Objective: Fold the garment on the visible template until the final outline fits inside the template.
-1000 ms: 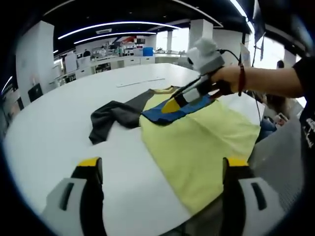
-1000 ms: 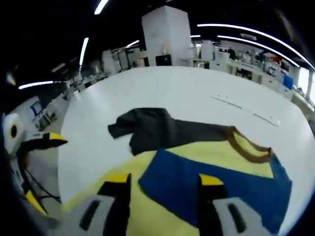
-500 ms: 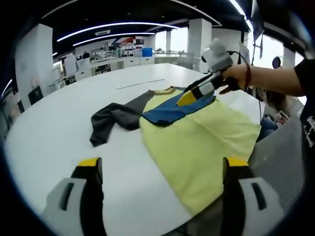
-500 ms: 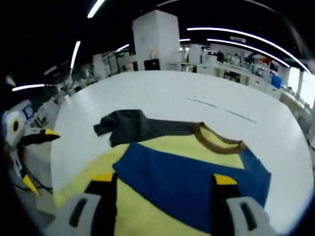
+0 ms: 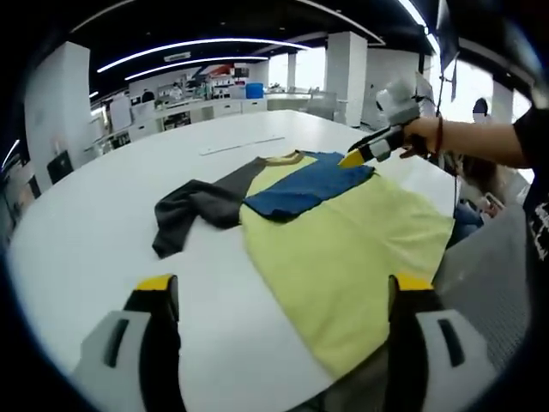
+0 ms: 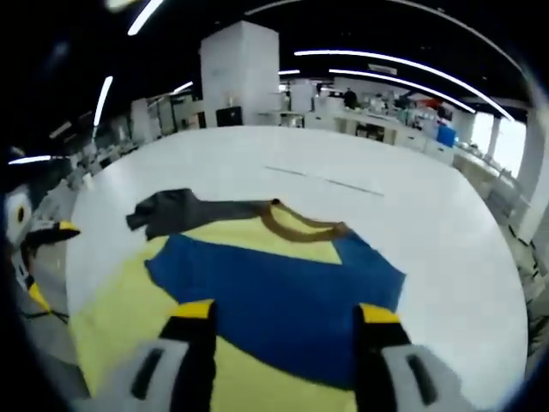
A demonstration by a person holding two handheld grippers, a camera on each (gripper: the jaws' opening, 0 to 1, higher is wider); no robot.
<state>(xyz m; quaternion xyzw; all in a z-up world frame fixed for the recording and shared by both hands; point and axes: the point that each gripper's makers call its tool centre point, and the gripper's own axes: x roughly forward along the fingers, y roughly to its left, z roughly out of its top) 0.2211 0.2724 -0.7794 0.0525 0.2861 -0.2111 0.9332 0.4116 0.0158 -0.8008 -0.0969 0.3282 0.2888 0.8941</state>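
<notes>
A garment lies on the white table [image 5: 77,232]: yellow body [image 5: 352,249], blue sleeve [image 5: 304,184] folded across the chest, grey sleeve [image 5: 193,210] spread to the left, brown collar [image 6: 296,227]. My left gripper [image 5: 283,287] is open, low over the table's near side, short of the yellow hem. A hand [image 5: 425,137] holds my right gripper [image 5: 356,157] just off the blue sleeve's far end. In the right gripper view its own jaws [image 6: 287,313] stand open above the blue sleeve [image 6: 274,287], holding nothing. The left gripper [image 6: 47,230] shows at that view's left edge.
A thin pale strip [image 5: 242,144] lies on the table beyond the collar. The yellow hem reaches the table's near right edge [image 5: 446,249]. Desks, pillars and shelves of an open office stand behind. Bare white table spreads left of the grey sleeve.
The right gripper has drawn back from the blue sleeve toward the table's far right. The blue sleeve now lies flatter across the yellow body. The left gripper has stayed put.
</notes>
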